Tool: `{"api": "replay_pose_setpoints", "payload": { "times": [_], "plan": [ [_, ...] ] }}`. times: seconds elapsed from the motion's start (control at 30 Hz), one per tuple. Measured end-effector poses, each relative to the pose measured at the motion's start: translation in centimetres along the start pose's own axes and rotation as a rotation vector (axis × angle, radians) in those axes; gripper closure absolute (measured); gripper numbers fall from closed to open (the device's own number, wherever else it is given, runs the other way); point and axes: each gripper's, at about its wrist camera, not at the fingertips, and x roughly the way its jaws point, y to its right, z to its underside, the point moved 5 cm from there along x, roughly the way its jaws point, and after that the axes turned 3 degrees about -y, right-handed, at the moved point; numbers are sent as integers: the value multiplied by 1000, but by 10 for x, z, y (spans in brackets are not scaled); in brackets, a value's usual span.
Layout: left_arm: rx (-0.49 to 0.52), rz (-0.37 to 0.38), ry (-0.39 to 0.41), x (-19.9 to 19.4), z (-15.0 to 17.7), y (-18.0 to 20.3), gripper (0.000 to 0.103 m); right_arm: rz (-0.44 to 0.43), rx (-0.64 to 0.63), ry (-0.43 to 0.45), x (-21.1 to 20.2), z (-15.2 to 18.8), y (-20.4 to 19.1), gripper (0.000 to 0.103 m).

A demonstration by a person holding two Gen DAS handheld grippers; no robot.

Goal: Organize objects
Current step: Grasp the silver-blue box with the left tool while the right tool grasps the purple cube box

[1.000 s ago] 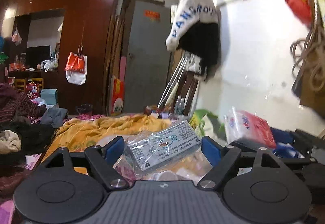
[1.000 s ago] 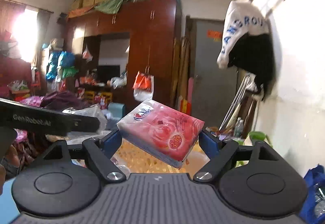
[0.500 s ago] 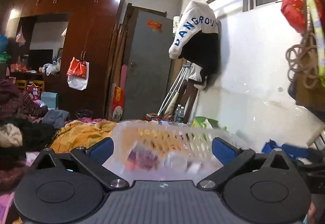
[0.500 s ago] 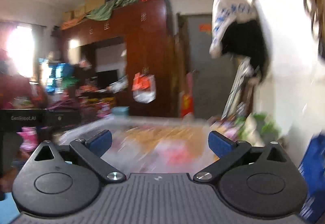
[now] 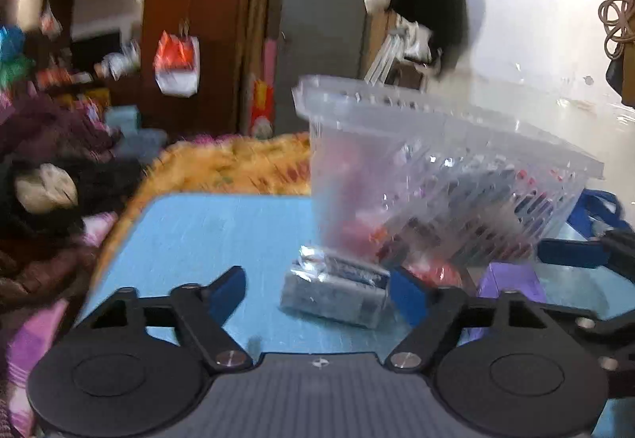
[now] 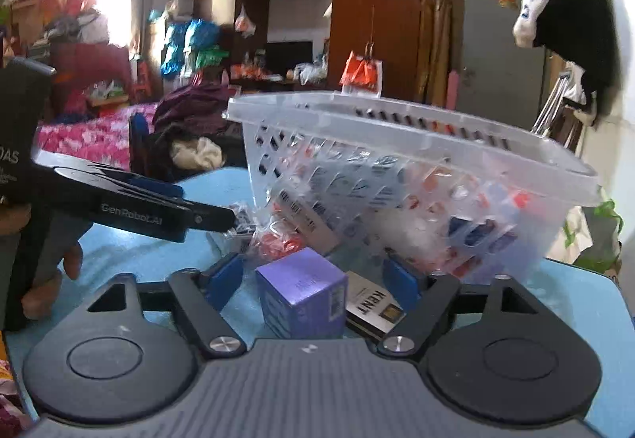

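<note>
A clear slotted basket (image 5: 436, 176) (image 6: 397, 160) full of packets stands on the blue table (image 5: 218, 239). In front of it lies a silver foil packet (image 5: 337, 291), between the closing jaws of my left gripper (image 5: 317, 293); a gap shows at the left pad. My right gripper (image 6: 311, 279) is closing around a purple box (image 6: 301, 291), with gaps on both sides. A KENT pack (image 6: 373, 305) lies beside the box. A hand (image 6: 51, 267) holds the left gripper (image 6: 139, 208) at the left of the right wrist view.
A crinkled bag of red things (image 6: 278, 239) lies at the basket's foot. Beyond the table are an orange blanket (image 5: 238, 168) and a heap of dark clothes (image 5: 59, 192). A blue bag (image 5: 595, 208) and a white wall (image 5: 535, 41) lie to the right.
A second ago the left held a clear bag of packets and the right a red tissue pack. Both jaws then opened empty over the basket, and both grippers have sunk to the table.
</note>
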Motion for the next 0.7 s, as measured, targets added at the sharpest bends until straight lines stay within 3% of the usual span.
{"api": "replay_pose_setpoints", "payload": {
  "times": [0.07,0.23,0.43,0.7],
  "plan": [
    [29,-6,-19,4,-1,0,24,-47,18,-25,5,-3,3,47],
    [117,-5,-27,8,-4,5,23,-5,14,9,-12,5,2,48],
    [97,81,-60,9,0,8,23,5,63,65,-38,12,16,48],
    [113,56,-108,23,-1,15,23,30,122,116,-59,19,37,48]
  ]
}}
